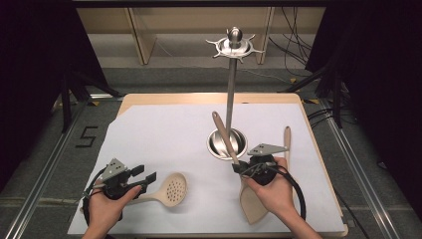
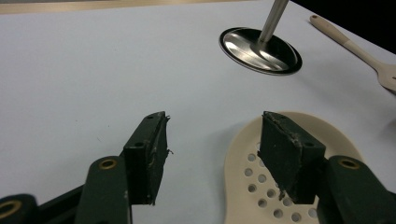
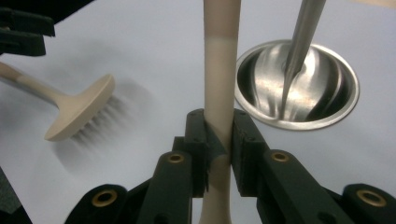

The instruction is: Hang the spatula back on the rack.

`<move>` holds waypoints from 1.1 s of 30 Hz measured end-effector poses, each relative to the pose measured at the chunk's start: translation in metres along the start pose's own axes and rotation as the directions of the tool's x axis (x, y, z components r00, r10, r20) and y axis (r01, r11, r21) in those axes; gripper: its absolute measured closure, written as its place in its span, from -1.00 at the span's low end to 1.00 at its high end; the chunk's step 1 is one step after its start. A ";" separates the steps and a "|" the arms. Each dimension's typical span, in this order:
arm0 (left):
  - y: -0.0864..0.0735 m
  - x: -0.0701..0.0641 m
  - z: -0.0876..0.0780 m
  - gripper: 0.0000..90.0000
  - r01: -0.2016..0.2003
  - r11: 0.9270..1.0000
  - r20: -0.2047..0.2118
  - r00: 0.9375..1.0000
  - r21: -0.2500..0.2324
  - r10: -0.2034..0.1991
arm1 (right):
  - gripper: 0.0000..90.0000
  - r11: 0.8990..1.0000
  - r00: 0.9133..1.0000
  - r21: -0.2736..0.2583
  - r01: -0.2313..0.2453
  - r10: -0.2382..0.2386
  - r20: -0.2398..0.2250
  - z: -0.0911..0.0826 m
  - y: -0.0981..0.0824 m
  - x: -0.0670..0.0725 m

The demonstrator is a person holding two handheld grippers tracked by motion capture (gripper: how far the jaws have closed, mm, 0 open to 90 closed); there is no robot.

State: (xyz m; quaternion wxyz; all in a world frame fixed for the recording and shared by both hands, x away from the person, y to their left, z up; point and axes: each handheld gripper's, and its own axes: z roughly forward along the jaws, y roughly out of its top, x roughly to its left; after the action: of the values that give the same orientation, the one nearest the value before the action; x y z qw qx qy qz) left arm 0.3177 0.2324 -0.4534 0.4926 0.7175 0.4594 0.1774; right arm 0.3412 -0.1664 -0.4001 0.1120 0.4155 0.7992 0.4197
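High view. Table under a white sheet. Rack: steel pole rising from a round base, hook ring at the top. Left gripper, held in the left hand, rests low at the near left, jaws apart, nothing between them. Skimmer lies flat just beside it, perforated bowl toward the centre. Right gripper, in the right hand, clamps the handle of a spatula; the handle slants up past the base, the blade hangs low near the sheet. Spoon lies along the right edge.

Left gripper view. Jaws wide, empty. Skimmer lies under and behind the right jaw; contact cannot be told. Base and spoon beyond. Risk: closing here would pinch the bowl's rim rather than the handle, a poor hold that could tip or slide the skimmer.

Right gripper view. Jaws closed tight on the spatula handle, which runs upright between the pads. Base and pole close at right. A ridged-head utensil, probably the skimmer side-on, lies at left. Risk: the round, smooth handle may rotate or slip in the pads under the blade's weight; the handle end sits near the pole and could knock it; reaching the hook ring calls for a high lift, where a swinging blade could miss the hook.
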 end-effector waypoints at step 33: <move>0.000 0.000 0.000 -0.09 0.011 1.000 0.006 1.000 -0.015 -0.011 | 0.76 0.975 0.996 -0.220 0.006 0.014 0.091 -0.040 0.008 -0.002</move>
State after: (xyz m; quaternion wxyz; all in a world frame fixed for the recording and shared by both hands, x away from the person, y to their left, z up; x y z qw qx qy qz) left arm 0.3175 0.2323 -0.4531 0.5004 0.7116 0.4606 0.1762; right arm 0.3259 -0.1891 -0.3694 0.1934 0.4211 0.7408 0.4863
